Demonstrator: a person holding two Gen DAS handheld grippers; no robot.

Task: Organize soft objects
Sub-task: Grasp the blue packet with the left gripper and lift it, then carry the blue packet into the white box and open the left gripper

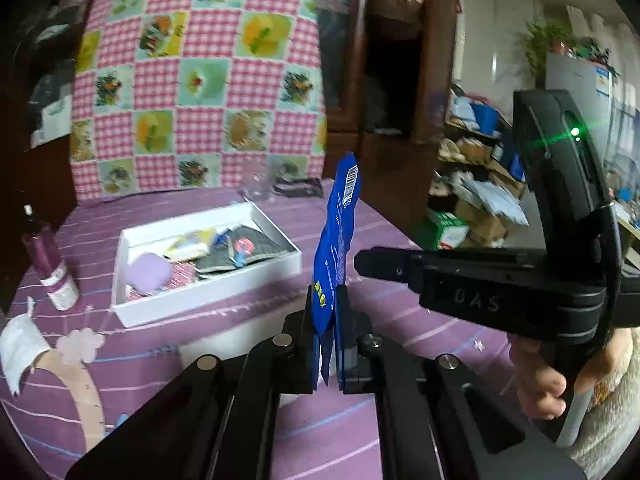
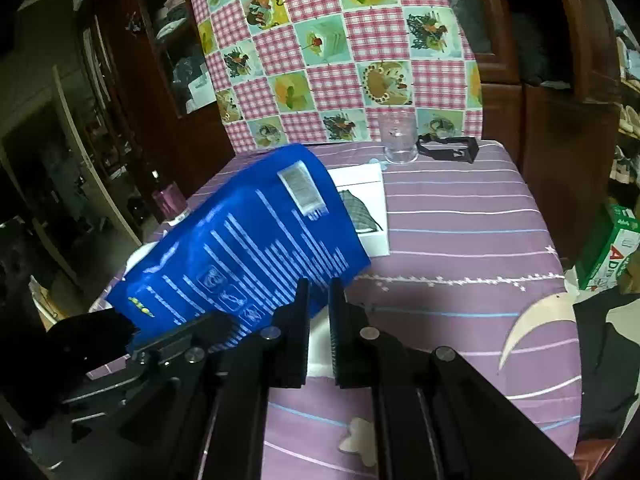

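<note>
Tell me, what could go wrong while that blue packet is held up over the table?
The left gripper pinches only the bottom edge of the blue packet, so the floppy packet might sag or slip out. The white tray already looks crowded, so the packet may not lie flat inside. The right gripper hangs very close and could bump the packet.

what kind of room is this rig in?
Likely a lived-in home room, not a lab: a table under a purple striped cloth, dark wooden glass-door cabinets, a fridge topped with plants, and stacked cardboard boxes.
</note>
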